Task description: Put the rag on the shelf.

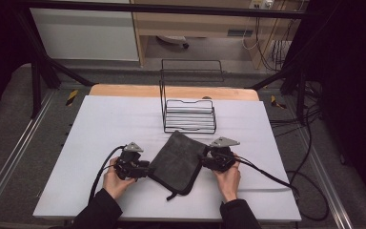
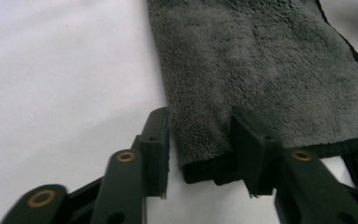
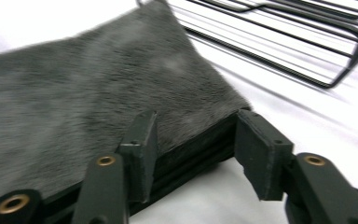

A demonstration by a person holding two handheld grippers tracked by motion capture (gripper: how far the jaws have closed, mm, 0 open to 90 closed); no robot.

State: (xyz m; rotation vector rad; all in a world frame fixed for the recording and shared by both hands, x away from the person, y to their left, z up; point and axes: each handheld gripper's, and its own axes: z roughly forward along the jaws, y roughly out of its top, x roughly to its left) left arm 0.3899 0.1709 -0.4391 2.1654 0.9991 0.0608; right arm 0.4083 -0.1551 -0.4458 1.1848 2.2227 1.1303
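Folded grey towel (image 1: 176,161) lying diagonally between both hand-held grippers, left (image 1: 148,171) and right (image 1: 203,160), jaws part-open, straddling opposite edges, not pinching

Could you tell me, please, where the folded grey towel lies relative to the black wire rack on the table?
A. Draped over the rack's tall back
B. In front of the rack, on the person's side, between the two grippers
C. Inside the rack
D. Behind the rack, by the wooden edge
B: in the high view the folded grey towel lies flat on the table nearer the person than the black wire rack, with the left gripper and right gripper at its two sides.
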